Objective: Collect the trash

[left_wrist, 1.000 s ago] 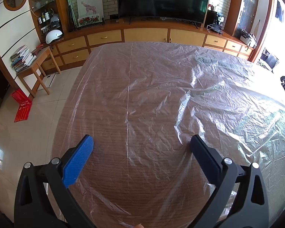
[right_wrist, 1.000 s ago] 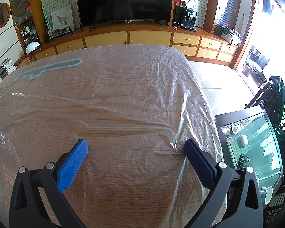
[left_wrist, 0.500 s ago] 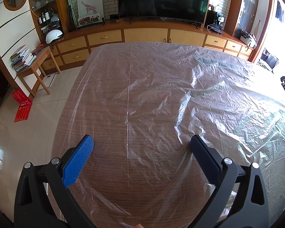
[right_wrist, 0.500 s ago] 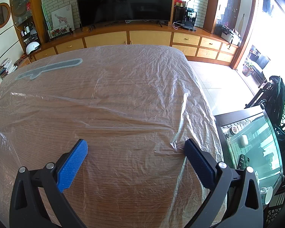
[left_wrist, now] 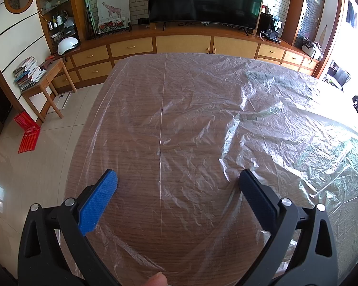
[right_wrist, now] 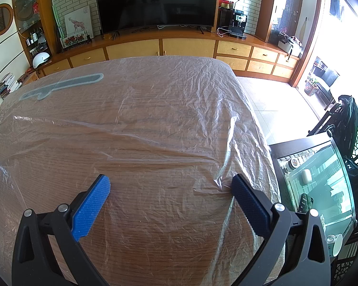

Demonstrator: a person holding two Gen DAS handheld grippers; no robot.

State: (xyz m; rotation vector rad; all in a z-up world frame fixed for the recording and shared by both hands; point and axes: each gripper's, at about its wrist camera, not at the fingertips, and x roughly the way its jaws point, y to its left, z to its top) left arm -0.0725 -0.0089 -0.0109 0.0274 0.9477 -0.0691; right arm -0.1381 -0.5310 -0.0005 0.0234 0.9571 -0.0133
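A wooden table is covered by a crinkled clear plastic sheet (left_wrist: 202,124), also seen in the right wrist view (right_wrist: 155,124). No loose trash shows on it. My left gripper (left_wrist: 177,178) is open and empty, just above the sheet near the table's front left part. My right gripper (right_wrist: 170,183) is open and empty above the front right part; its right fingertip (right_wrist: 238,183) is by a puckered fold of the sheet, contact unclear. A grey-blue flat shape (right_wrist: 59,87) lies under the sheet at the far left.
A TV (left_wrist: 202,0) and a long wooden cabinet (left_wrist: 183,43) stand behind the table. A small side table with books (left_wrist: 35,81) and a red bag (left_wrist: 27,133) are on the floor at left. A glass cabinet (right_wrist: 322,178) stands close to the table's right edge.
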